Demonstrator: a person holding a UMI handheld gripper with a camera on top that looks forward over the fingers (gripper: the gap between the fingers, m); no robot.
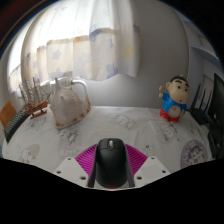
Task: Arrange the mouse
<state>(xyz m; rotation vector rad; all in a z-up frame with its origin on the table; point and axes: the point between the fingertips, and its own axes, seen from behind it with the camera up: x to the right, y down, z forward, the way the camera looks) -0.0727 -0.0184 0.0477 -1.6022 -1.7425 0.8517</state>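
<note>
Mouse — one, black, glossy, rounded — sits between the fingers of the tool, whose pink pads flank it; whether they press it I cannot tell. Beyond, on the white bench: one clear jug, contents unclear; one cartoon-boy figurine; one model ship. Curtains hang behind.
</note>
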